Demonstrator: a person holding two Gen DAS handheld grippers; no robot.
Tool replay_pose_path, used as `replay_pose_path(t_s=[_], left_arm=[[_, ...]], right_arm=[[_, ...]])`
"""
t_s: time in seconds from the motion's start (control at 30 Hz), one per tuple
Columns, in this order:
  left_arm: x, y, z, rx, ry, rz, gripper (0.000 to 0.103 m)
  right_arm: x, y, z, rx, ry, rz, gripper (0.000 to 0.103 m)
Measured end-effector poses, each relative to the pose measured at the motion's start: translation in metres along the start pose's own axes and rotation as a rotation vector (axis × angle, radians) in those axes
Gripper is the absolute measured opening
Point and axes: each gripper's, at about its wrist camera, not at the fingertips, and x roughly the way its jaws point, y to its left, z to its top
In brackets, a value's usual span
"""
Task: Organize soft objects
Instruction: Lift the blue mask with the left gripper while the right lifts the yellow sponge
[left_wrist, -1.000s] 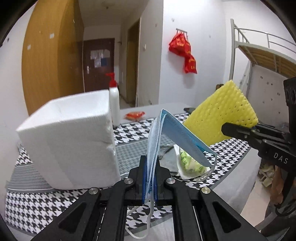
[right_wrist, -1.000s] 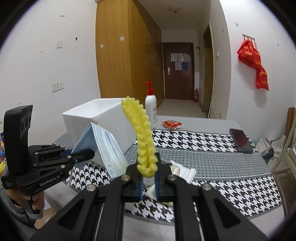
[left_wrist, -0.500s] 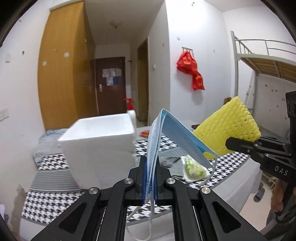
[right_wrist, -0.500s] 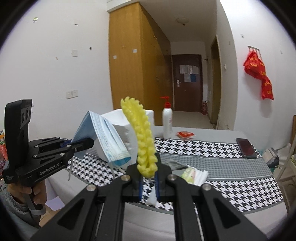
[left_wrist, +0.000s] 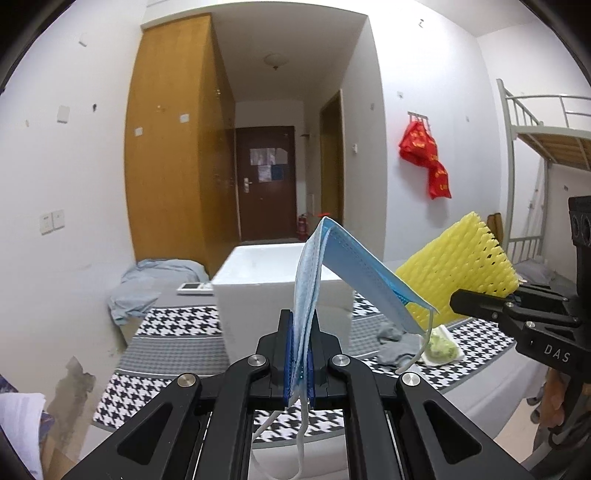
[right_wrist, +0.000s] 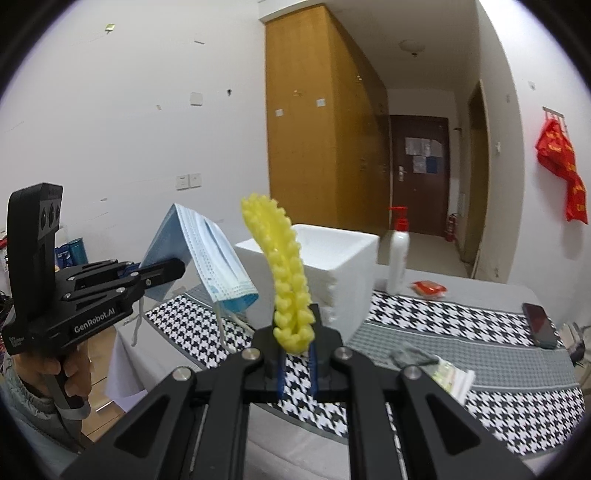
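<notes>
The left hand-held gripper (left_wrist: 299, 360) clamps a blue mask (left_wrist: 332, 273), folded, standing upright; the right hand-held gripper (right_wrist: 295, 363) pinches yellow foam net (right_wrist: 284, 273), upright. A white box (right_wrist: 332, 266) stands ahead on the worktop (right_wrist: 461, 332).

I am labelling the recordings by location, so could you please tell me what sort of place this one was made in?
Most likely a dormitory room or small flat. A metal loft bed stands at the right, a tall wooden wardrobe lines the passage to a dark entrance door, and the work surface is a cloth-covered table.
</notes>
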Motion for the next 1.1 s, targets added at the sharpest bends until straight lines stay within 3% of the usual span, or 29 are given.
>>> replay_pose_path(t_s=[0.37,1.1], left_arm=[[0.006,0.024,0.01,-0.007,-0.014,0.058,0.006],[0.057,0.048,0.06,-0.013,0.025,0.029,0.006]], right_arm=[[0.026,0.01,0.02,-0.012,0.004,0.043,0.013],[0.06,-0.011,0.071,-0.008,0.011,0.001,0.013]])
